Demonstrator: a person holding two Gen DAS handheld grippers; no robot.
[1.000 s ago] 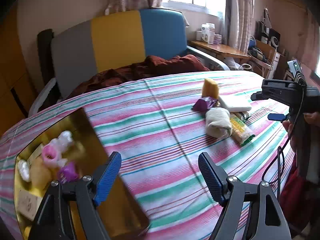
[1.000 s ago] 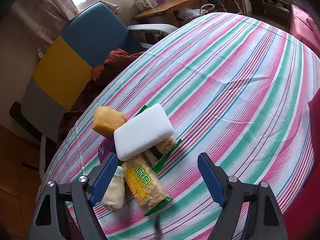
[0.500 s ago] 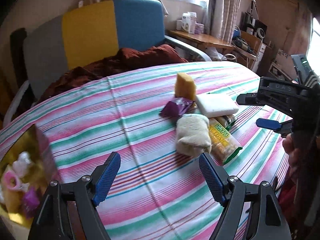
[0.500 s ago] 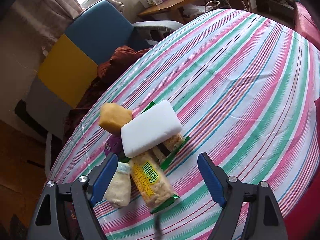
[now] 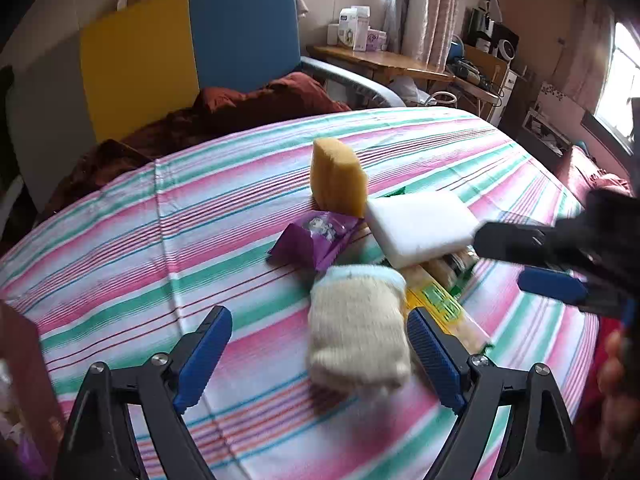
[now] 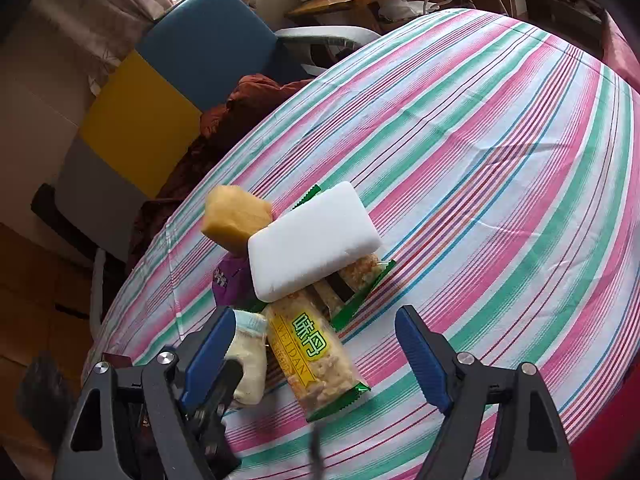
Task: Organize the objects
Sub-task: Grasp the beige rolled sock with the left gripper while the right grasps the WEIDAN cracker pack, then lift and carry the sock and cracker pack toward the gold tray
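Note:
A pile of objects lies on the striped tablecloth (image 5: 200,248): a cream rolled sock (image 5: 356,336), a purple packet (image 5: 316,240), a yellow sponge (image 5: 338,176), a white block (image 5: 420,228) and a yellow-green snack pack (image 5: 444,308). My left gripper (image 5: 320,352) is open, its jaws on either side of the sock, just short of it. My right gripper (image 6: 316,360) is open above the snack pack (image 6: 316,360), with the white block (image 6: 312,240), the sponge (image 6: 236,216), the purple packet (image 6: 228,280) and the sock (image 6: 248,360) beyond and to the left.
A blue, yellow and grey chair (image 5: 180,52) with a dark red cloth (image 5: 240,108) stands behind the table. A wooden side table (image 5: 380,60) with boxes is at the back right. A box's edge (image 5: 24,360) shows at the left.
My left gripper has swung right, away from the gold box, and closed in on the pile; the sock now lies between its jaws. My right gripper has drawn slightly nearer the pile.

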